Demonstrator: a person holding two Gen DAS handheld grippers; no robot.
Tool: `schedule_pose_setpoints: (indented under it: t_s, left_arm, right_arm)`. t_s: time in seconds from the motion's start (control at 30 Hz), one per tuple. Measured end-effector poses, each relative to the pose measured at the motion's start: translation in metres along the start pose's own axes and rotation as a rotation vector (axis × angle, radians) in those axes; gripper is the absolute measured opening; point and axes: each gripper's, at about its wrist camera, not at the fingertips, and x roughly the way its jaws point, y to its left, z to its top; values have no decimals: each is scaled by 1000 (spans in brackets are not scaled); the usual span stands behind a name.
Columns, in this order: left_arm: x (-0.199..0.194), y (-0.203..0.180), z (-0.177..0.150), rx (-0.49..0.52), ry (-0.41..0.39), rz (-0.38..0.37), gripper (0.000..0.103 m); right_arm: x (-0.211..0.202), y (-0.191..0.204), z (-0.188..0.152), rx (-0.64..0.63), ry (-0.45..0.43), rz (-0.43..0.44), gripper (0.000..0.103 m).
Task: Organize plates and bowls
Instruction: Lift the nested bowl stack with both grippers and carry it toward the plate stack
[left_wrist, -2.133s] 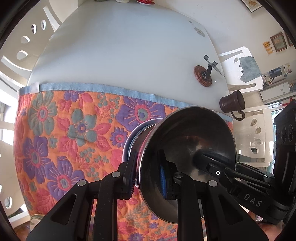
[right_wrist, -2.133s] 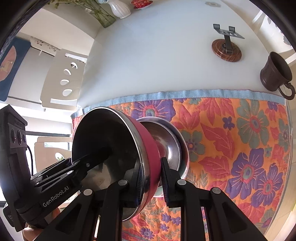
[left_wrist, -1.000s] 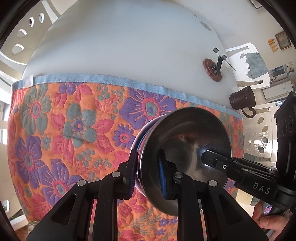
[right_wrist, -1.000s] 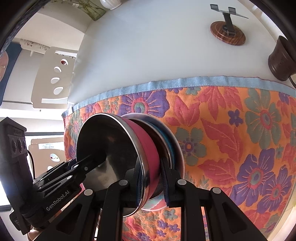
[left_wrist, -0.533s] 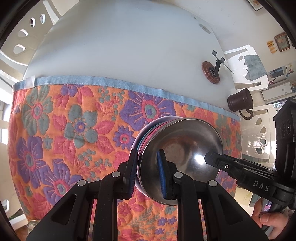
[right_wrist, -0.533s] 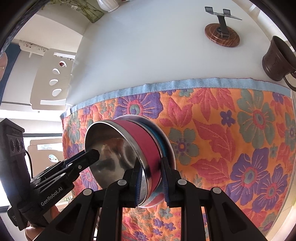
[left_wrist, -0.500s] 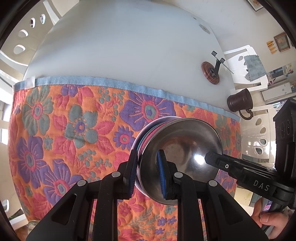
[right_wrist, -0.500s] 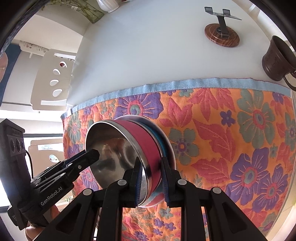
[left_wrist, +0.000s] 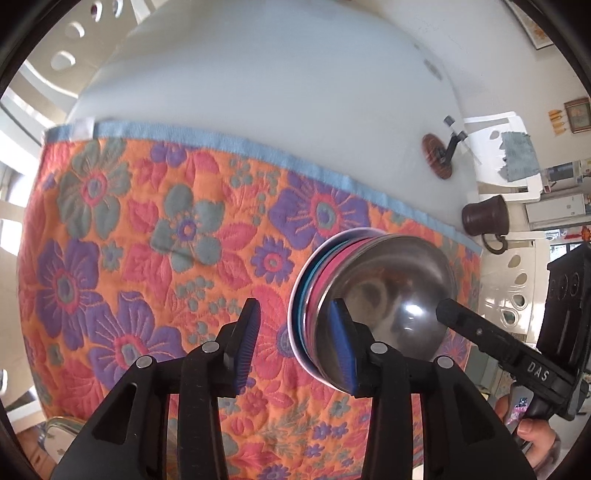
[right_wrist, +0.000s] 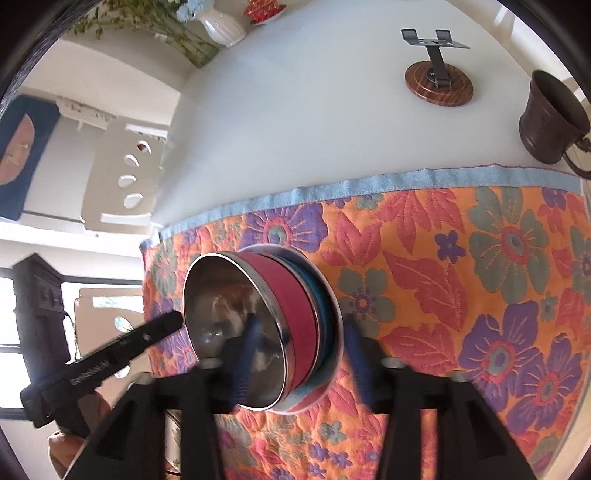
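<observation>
A steel bowl with a red outer wall (left_wrist: 388, 288) (right_wrist: 291, 295) rests nested on a teal bowl (left_wrist: 308, 273) (right_wrist: 322, 295) and a white plate rim (right_wrist: 314, 400), stacked on the floral mat (left_wrist: 147, 221) (right_wrist: 443, 277). My left gripper (left_wrist: 293, 343) straddles the stack's near-left rim; its jaws are opening and the blue pads (left_wrist: 247, 343) stand off the wall. My right gripper (right_wrist: 301, 354) straddles the opposite rim, blurred, its jaws opening with the red wall between them and untouched. Each gripper's finger shows at the bowl's far side in the other view.
A brown mug (left_wrist: 485, 219) (right_wrist: 550, 122) and a phone stand on a wooden disc (left_wrist: 437, 157) (right_wrist: 437, 83) sit on the white table (left_wrist: 258, 74) beyond the mat. A white vase (right_wrist: 223, 24) stands at the far end. White chairs (left_wrist: 506, 155) flank the table.
The tilted red bowl came down and settled level on the stack. Both grippers, shut on its rim before, have parted their jaws.
</observation>
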Motion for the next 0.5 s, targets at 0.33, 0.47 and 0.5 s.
schedule_pose_setpoints:
  t_s: [0.33, 0.47, 0.5]
  left_arm:
    - [38, -8, 3, 51, 36, -30, 39]
    - [49, -6, 5, 60, 41, -35, 38]
    - [50, -7, 5, 64, 37, -42, 38]
  right_arm:
    - [49, -9, 0, 20, 65, 20, 53]
    - [62, -18, 2, 53, 72, 55, 53]
    - [64, -21, 2, 62, 73, 65, 53]
